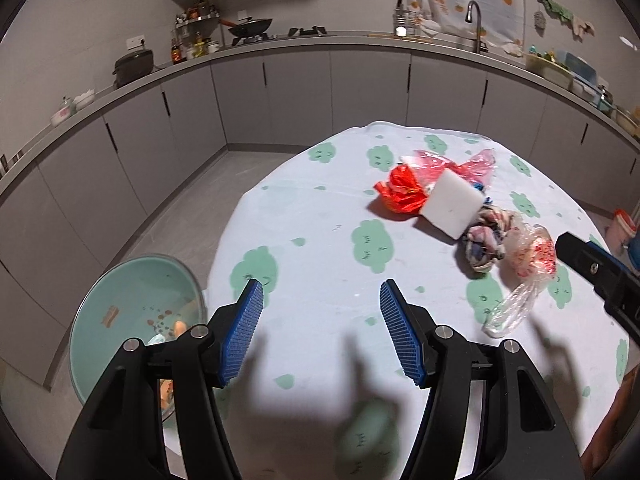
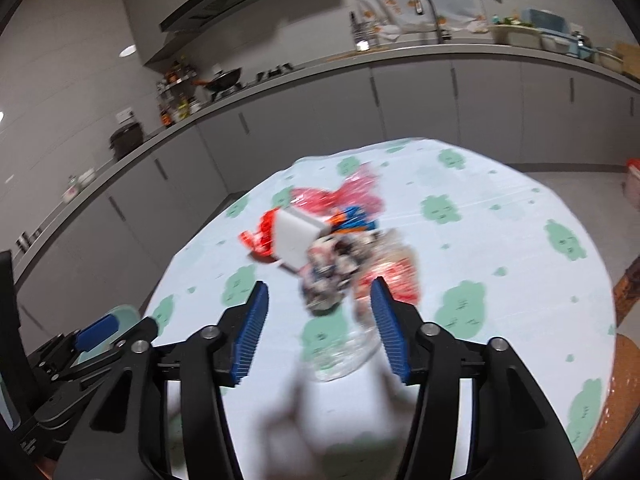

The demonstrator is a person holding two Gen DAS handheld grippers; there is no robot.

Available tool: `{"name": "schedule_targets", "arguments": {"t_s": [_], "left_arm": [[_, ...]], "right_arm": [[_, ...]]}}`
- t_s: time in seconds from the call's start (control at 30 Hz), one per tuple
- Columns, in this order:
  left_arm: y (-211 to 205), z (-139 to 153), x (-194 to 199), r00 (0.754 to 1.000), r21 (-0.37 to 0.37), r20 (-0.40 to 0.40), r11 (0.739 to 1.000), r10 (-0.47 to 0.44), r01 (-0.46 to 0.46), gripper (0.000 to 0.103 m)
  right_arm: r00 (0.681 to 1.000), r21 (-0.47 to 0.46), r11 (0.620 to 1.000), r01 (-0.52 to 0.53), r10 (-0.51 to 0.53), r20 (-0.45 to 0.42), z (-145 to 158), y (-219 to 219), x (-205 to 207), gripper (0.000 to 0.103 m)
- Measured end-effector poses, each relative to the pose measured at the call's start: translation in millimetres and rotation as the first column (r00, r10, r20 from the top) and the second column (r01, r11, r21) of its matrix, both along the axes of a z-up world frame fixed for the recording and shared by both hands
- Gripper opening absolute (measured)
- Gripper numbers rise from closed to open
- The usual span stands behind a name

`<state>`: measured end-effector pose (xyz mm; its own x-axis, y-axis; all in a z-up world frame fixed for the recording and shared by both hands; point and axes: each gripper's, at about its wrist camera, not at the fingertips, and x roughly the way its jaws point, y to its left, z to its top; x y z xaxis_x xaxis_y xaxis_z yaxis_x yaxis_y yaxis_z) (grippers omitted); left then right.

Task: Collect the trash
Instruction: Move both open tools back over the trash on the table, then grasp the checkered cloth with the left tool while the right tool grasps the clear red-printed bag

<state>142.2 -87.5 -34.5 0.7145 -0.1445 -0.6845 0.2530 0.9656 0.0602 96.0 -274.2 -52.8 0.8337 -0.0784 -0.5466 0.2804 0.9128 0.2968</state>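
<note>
Table: round top under a pale cloth (image 1: 320, 240) printed with green cloud shapes, filling the lower middle of both views.
Trash pile: sits right of centre in the left wrist view, centre in the right wrist view, all pieces bunched and touching.
White block: a white foam block (image 1: 452, 208) lies on top of the pile, tilted, corner toward the camera.
Red wrapper: crumpled red wrapper (image 1: 402, 190) just left of the block, touching it.
Pink bag: pink plastic bag (image 1: 476, 164) behind the block, toward the far table edge.
Patterned wad: a knotted patterned wad (image 1: 482, 244) at the block's lower right.
Clear bag: clear plastic bag (image 1: 524, 276) with red print trails toward the lower right; in the blurred right wrist view its tail lies under and between the fingers.
Left gripper: left gripper (image 1: 322, 300) hovers over bare cloth, jaws apart, nothing between them.
Right gripper: right gripper (image 2: 318, 304) jaws apart, pads pressing on nothing.
Bowl: teal bowl (image 1: 120, 280) with food scraps at lower left, past the table edge.
</note>
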Motion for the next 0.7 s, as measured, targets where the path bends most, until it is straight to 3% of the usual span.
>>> {"name": "schedule_targets", "arguments": {"t_s": [0.23, 0.6, 0.7], "left_arm": [[-20, -1, 4, 1.0, 0.022, 0.006, 1.0, -0.02, 0.02, 0.062], [-45, -7, 15, 0.999, 0.041, -0.009, 0.998, -0.042, 0.042, 0.066], [-52, -9, 18, 0.999, 0.042, -0.015, 0.998, -0.052, 0.053, 0.068]], "right_arm": [[0.992, 0.015, 0.996, 0.087, -0.086, -0.088, -18, -36, 15, 0.057], [0.984, 0.048, 0.997, 0.068, -0.059, -0.168, -43, -49, 36, 0.057], [0.982, 0.072, 0.996, 0.056, -0.042, -0.185, -48, -53, 39, 0.051]]}}
